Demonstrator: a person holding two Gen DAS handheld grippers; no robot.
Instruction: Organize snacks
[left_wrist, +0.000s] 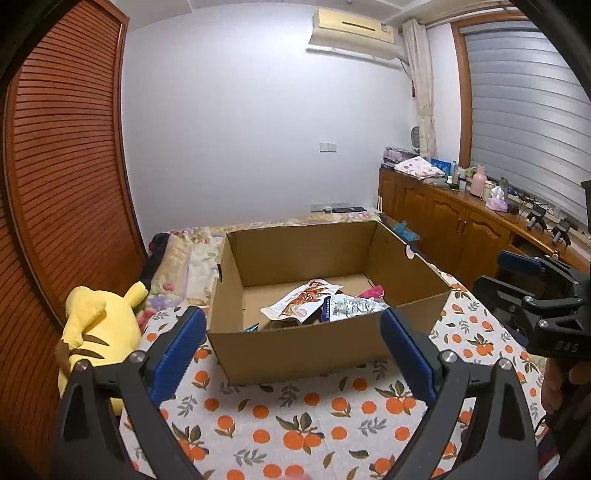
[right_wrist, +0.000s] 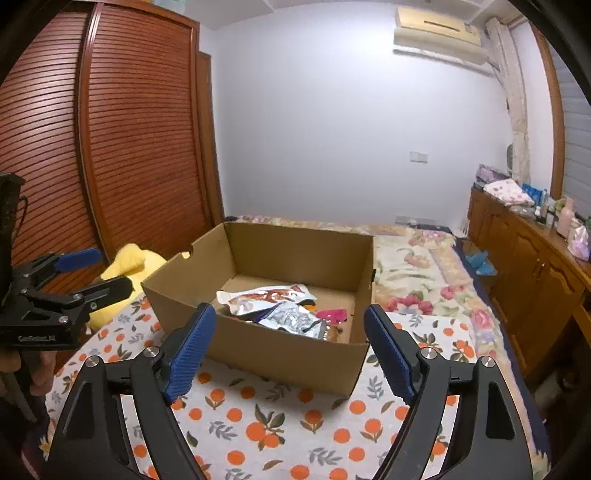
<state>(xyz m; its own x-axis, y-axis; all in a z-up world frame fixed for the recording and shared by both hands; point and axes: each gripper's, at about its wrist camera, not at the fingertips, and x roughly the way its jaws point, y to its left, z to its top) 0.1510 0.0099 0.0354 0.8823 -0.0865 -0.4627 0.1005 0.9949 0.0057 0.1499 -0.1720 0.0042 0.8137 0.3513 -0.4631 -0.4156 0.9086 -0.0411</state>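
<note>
An open cardboard box (left_wrist: 295, 347) (right_wrist: 280, 358) stands on the orange-print cloth (left_wrist: 295, 424) (right_wrist: 258, 424). Inside lie several snack packets: a white one with a red picture (left_wrist: 301, 301) (right_wrist: 266, 295), a silver one (left_wrist: 351, 308) (right_wrist: 291, 319) and a pink one (left_wrist: 371, 293) (right_wrist: 332, 315). My left gripper (left_wrist: 293, 347) hangs open in front of the box's near wall, nothing between its blue pads. My right gripper (right_wrist: 290, 350) is likewise open and holds nothing, just short of the box. Each gripper shows at the edge of the other's view, the right one (left_wrist: 517, 280) and the left one (right_wrist: 92, 273).
A yellow plush toy (left_wrist: 99, 332) (right_wrist: 129, 273) lies left of the box. Behind is a flowered bedspread (right_wrist: 417, 273). Slatted wooden wardrobe doors (left_wrist: 66, 166) stand on the left, and a wooden sideboard (left_wrist: 461, 221) with bottles and clutter runs along the right wall.
</note>
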